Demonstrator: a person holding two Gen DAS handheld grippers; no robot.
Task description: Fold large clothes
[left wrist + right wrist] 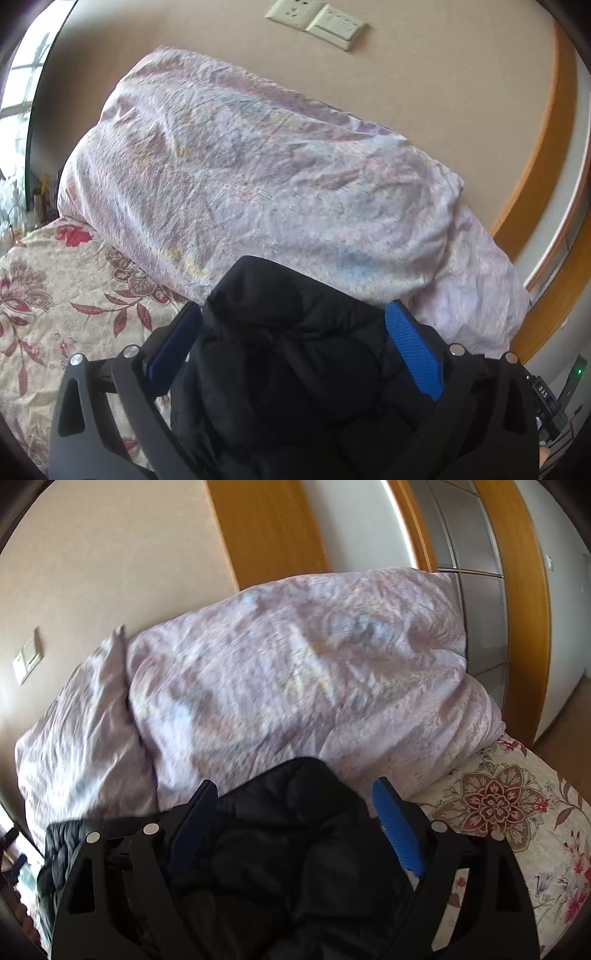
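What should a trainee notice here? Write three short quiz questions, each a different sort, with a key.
1. True or false: the left hand-held gripper has black jacket fabric between its fingers.
2. The bulky thing behind the jacket is: A a towel, B a pale quilt, C a box.
3. Fill in: the bed sheet has a ____ pattern.

Key: 1 true; 2 B; 3 floral.

Bedding against a beige wall

Crumpled pale duvet (258,184) at centre; floral bedsheet (48,314) at eight o'clock; wall socket and switch (316,22) at twelve o'clock; wooden door frame (524,590) at two o'clock.
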